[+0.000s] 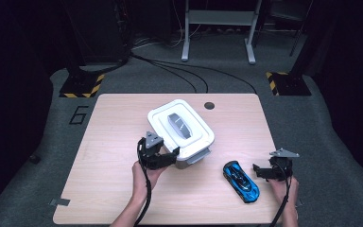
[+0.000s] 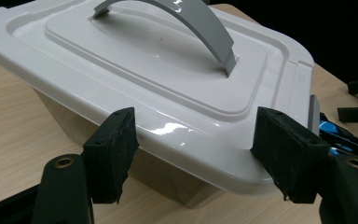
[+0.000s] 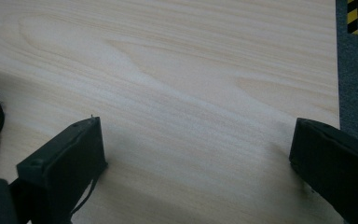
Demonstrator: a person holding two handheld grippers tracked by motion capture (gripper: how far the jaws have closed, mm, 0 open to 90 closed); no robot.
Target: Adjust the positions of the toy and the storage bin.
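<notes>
The white plastic lidded box (image 1: 181, 131) with its grey arched handle (image 1: 178, 125) sat mid-table, its long axis and handle running from far-left to near-right. Against its near edge, the left gripper (image 2: 196, 156) had its jaws set apart across the lid's rim; whether the pads pressed it was unclear. The box's lower body was mostly hidden. Right of the box lay a blue toy car (image 1: 241, 181), and beyond it the right gripper (image 3: 196, 163) stood wide open over bare wood.

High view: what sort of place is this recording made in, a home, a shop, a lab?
Most likely a lab or recording studio, not a home. A plain wooden table stands on grey carpet in a dark room, hazard-striped stand bases flank it, and cables trail across the floor behind.
</notes>
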